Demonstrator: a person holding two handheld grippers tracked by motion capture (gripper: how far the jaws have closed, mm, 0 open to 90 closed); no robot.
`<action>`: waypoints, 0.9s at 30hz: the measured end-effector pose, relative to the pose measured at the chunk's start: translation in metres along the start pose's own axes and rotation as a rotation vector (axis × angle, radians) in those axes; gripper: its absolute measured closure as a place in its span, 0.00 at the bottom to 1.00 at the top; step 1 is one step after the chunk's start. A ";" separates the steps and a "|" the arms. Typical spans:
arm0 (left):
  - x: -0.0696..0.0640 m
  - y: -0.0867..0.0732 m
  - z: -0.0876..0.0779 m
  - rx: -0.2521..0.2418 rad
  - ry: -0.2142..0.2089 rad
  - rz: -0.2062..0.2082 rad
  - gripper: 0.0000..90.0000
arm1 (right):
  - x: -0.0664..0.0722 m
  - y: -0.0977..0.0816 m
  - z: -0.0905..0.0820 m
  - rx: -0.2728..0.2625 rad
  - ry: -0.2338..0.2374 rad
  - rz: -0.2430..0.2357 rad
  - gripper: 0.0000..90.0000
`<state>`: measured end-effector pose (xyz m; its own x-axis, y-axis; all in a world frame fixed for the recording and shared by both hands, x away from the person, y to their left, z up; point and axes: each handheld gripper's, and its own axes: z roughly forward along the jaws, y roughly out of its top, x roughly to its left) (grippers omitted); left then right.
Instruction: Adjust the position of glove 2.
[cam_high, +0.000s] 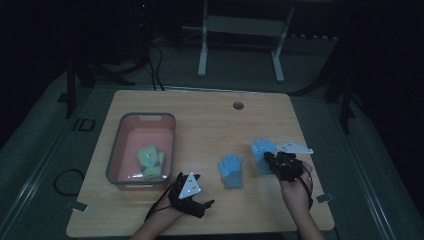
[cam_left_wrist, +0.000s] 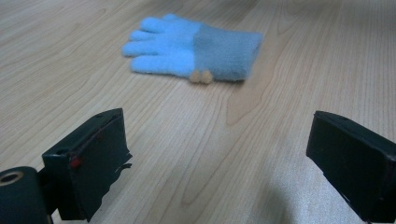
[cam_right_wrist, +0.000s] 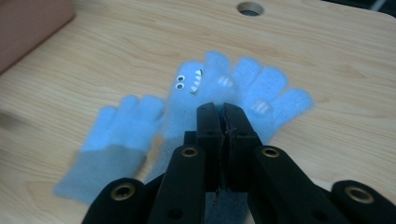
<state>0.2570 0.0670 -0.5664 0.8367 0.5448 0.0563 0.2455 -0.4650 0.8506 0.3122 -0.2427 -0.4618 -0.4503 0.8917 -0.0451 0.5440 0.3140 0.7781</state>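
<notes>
A light blue glove (cam_high: 230, 170) with a grey cuff lies flat on the wooden table (cam_high: 210, 120); the left gripper view has this glove (cam_left_wrist: 191, 46) ahead of the jaws. My left gripper (cam_high: 200, 190) rests near the front edge, left of it, jaws wide open (cam_left_wrist: 215, 154) with nothing between them. My right gripper (cam_high: 268, 159) is shut (cam_right_wrist: 224, 116) on a second blue glove (cam_right_wrist: 210, 86) with a cartoon face, raised slightly off the table. The flat glove (cam_right_wrist: 116, 140) lies to its left in the right gripper view.
A grey-rimmed pink bin (cam_high: 114, 155) at the left holds a green-yellow glove (cam_high: 150, 161). A cable hole (cam_high: 238, 105) sits near the table's far edge. White frame legs (cam_high: 202, 50) stand on the floor beyond the table.
</notes>
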 end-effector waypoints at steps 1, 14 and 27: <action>0.000 0.000 0.000 0.001 0.001 0.000 0.06 | 0.003 0.001 0.001 -0.004 0.005 0.001 0.96; -0.001 0.000 0.000 0.002 0.003 0.005 0.06 | 0.037 0.014 0.006 -0.021 0.069 0.001 0.96; -0.002 0.000 0.000 0.002 -0.001 0.013 0.06 | 0.071 0.013 0.021 -0.007 0.128 -0.014 0.96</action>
<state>0.2555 0.0664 -0.5663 0.8402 0.5380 0.0672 0.2353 -0.4736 0.8487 0.3023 -0.1680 -0.4682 -0.5452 0.8380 0.0241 0.5323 0.3239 0.7821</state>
